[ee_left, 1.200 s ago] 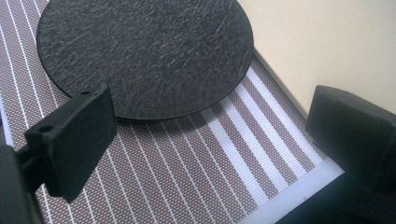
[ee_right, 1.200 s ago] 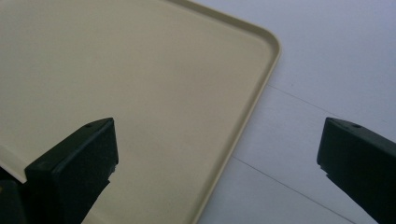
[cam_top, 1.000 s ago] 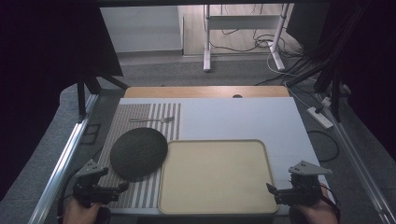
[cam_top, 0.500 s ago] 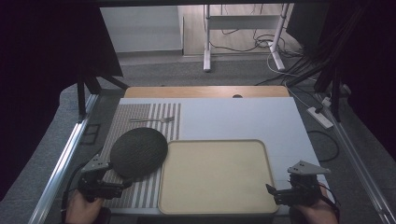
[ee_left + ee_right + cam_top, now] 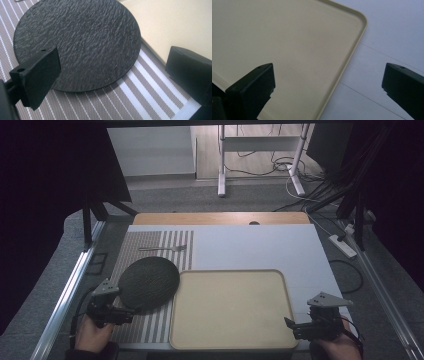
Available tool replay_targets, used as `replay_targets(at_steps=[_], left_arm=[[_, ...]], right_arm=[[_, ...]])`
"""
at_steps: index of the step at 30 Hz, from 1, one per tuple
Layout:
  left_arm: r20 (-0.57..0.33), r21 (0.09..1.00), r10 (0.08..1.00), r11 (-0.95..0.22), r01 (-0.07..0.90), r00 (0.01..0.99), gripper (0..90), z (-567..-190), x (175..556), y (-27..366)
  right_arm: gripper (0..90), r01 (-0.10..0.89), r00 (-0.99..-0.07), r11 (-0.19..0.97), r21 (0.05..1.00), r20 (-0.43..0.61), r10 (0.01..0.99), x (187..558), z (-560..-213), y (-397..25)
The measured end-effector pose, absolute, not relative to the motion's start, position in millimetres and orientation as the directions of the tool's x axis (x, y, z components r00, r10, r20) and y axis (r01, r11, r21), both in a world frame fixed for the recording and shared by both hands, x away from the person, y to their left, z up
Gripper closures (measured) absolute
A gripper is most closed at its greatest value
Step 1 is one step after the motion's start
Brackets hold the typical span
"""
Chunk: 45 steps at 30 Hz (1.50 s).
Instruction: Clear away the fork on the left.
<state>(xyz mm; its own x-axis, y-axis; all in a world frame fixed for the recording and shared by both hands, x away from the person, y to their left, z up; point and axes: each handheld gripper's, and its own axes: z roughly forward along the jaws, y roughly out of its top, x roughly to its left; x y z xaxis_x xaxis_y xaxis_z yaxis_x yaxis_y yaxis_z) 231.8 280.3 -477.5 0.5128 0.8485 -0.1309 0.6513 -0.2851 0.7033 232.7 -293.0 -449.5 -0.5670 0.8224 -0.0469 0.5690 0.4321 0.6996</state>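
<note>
right, my left claw (image 5: 110, 75) hangs with jaws spread at the near rim of the black slate plate (image 5: 77, 42) lying on the striped mat (image 5: 140, 100) beside the tray (image 5: 227, 307); i judge it stiff, heavy, brittle, best pinched at that thin edge.

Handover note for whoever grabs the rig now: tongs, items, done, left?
Left tongs: open, empty, jaws pointed at the near edge of the black plate.
Right tongs: open, empty, at the near right corner of the beige tray.
Plate lies on the striped mat, beside the tray. Fork at the mat's far end.
Done: nothing gripped.
Left: probably grip the plate.
</note>
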Motion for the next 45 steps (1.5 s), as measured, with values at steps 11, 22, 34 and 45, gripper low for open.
replay_targets(at_steps=[11, 22, 34, 45], left_arm=[[-0.147, 0.674, 0.855, -0.281, 0.683, 0.497, 0.7, -476, 255, 277], [-0.14, 0.647, 0.845, -0.317, 0.693, 0.517, 0.2, -476, 285, 268], [-0.136, 0.667, 0.842, -0.312, 0.677, 0.521, 0.0, -475, 315, 268], [-0.181, 0.638, 0.846, -0.288, 0.714, 0.502, 0.0, -476, 346, 269]], right_arm=[[0.0, 0.57, -0.571, 0.441, 0.693, -0.051, 0.819, 233, -450, -292], [0.0, 0.571, -0.569, 0.439, 0.694, -0.052, 0.821, 233, -450, -293], [0.0, 0.574, -0.568, 0.437, 0.692, -0.048, 0.822, 233, -450, -293], [0.0, 0.579, -0.567, 0.436, 0.689, -0.044, 0.822, 234, -450, -293]])
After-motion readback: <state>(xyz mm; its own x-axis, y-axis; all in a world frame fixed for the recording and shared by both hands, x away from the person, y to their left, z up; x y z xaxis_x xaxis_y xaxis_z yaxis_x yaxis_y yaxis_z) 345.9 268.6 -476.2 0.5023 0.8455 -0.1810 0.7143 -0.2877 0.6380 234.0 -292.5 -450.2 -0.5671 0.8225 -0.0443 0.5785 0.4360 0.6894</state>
